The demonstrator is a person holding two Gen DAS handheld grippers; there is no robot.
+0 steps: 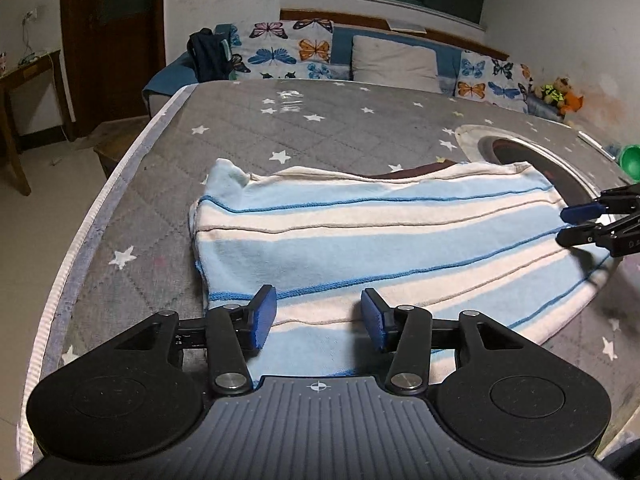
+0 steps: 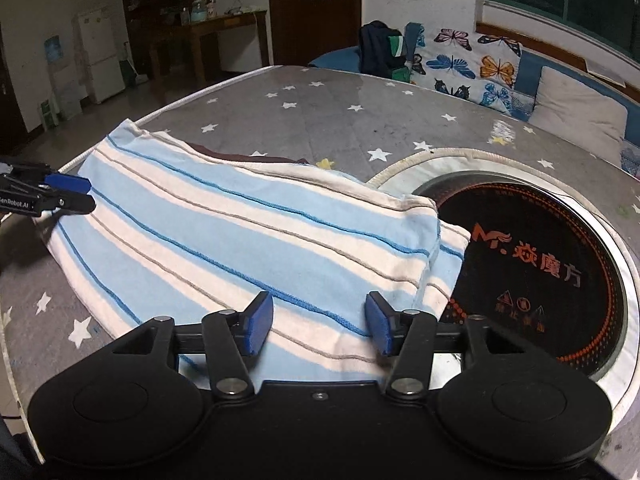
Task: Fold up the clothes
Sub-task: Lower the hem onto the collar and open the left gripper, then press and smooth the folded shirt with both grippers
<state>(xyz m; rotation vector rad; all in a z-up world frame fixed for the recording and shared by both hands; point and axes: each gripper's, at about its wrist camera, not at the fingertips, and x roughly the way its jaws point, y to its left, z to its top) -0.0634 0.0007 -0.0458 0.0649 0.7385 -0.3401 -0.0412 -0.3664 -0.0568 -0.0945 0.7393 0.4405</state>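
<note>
A light blue and white striped garment (image 1: 360,240) lies folded flat on a grey star-patterned table (image 1: 168,168); it also shows in the right wrist view (image 2: 248,240). A dark brown layer peeks out at its far edge. My left gripper (image 1: 318,316) is open and empty, just above the garment's near edge. My right gripper (image 2: 318,318) is open and empty over the garment's other end, next to the cooktop. Each gripper shows in the other's view, the right one (image 1: 570,226) at the garment's right end and the left one (image 2: 82,194) at its left end.
A round black induction cooktop (image 2: 540,272) with a steel rim is set in the table, partly under the garment. A green cup (image 1: 630,160) stands at the far right. A bench with butterfly cushions (image 1: 288,50) and a dark bag (image 1: 208,56) lies beyond.
</note>
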